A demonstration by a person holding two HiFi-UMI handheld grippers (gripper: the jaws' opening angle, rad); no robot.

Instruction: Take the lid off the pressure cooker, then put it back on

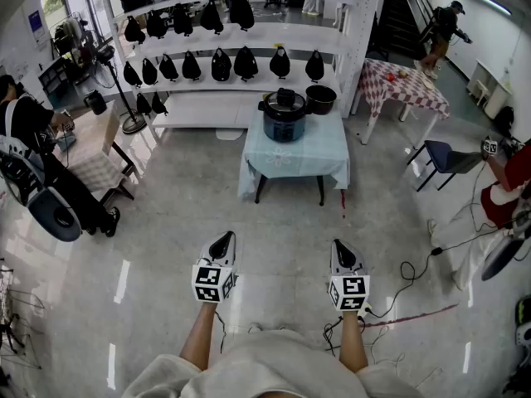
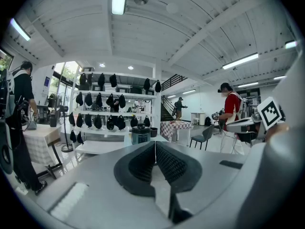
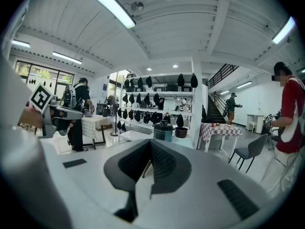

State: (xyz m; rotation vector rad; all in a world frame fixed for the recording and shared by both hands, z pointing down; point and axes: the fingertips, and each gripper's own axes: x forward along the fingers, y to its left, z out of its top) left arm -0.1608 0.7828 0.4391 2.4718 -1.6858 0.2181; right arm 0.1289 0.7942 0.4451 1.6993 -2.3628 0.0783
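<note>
Shop floor, pressure cooker (image 1: 284, 116) sits far off on the table (image 1: 294, 162); left claw (image 1: 222, 240) and right claw (image 1: 343, 253) are closed, empty. Best bet: walk up, open at the lid (image 1: 284, 101).

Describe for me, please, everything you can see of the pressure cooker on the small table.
The pressure cooker is round, with a dark blue-grey body and a black lid with a top handle, seated in place. It stands upright toward the back of a table covered in pale blue cloth, close beside a black pot. Nothing holds it.
</note>
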